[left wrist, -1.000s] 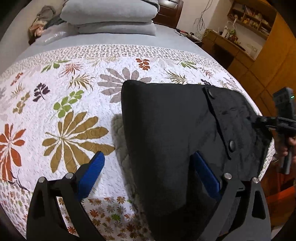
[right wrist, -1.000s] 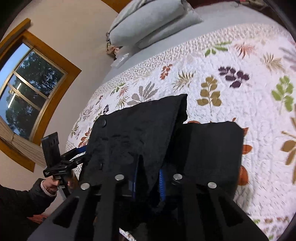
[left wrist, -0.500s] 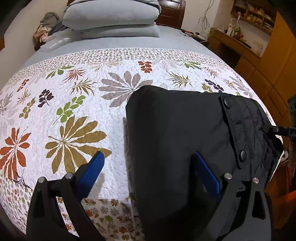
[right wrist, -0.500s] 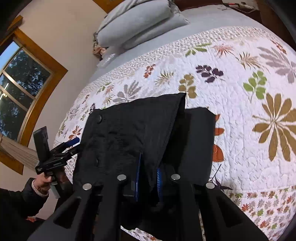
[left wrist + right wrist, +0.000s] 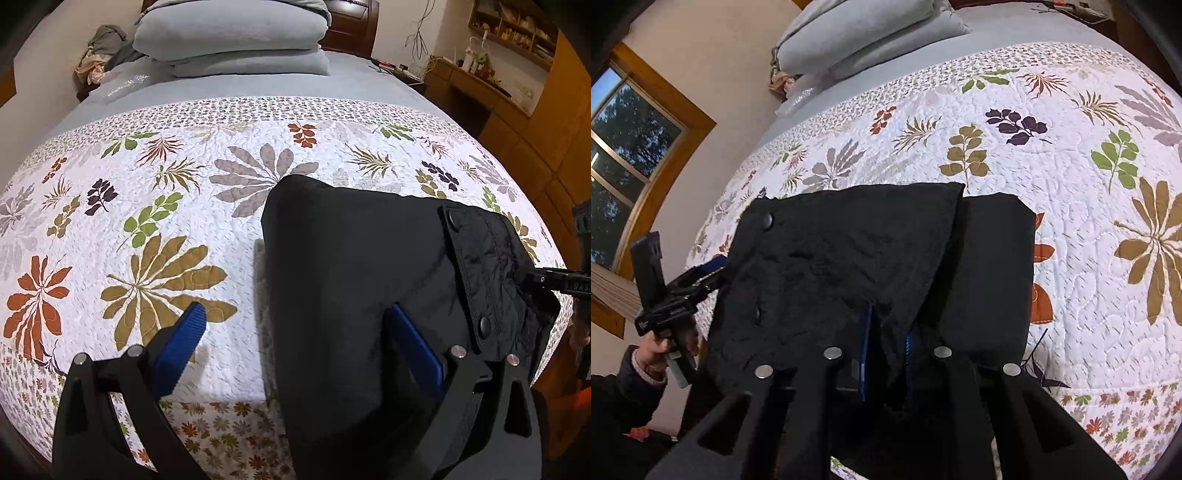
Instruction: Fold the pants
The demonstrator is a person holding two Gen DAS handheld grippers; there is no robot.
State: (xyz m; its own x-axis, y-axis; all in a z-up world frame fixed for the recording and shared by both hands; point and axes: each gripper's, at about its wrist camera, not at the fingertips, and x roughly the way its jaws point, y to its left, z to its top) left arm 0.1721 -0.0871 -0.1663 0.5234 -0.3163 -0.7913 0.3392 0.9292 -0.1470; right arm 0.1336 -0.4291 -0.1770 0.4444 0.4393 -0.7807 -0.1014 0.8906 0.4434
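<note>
Black pants (image 5: 362,280), folded into a thick stack with snap-button waistband (image 5: 480,273) uppermost, lying on leaf-print quilt (image 5: 155,206) at its near edge, far from grey pillows (image 5: 236,33). Right gripper (image 5: 886,354) narrow, clamped on waistband fold at quilt's near edge. Left gripper (image 5: 295,343) spread wide, gripping nothing, one blue pad (image 5: 181,339) over bare quilt, the other against the pants.

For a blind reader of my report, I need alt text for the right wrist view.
The right gripper pinches a raised fold of the black pants between its blue-padded fingers, above a white leaf-patterned quilt. At left, a hand holds the left gripper at the pants' edge.
</note>
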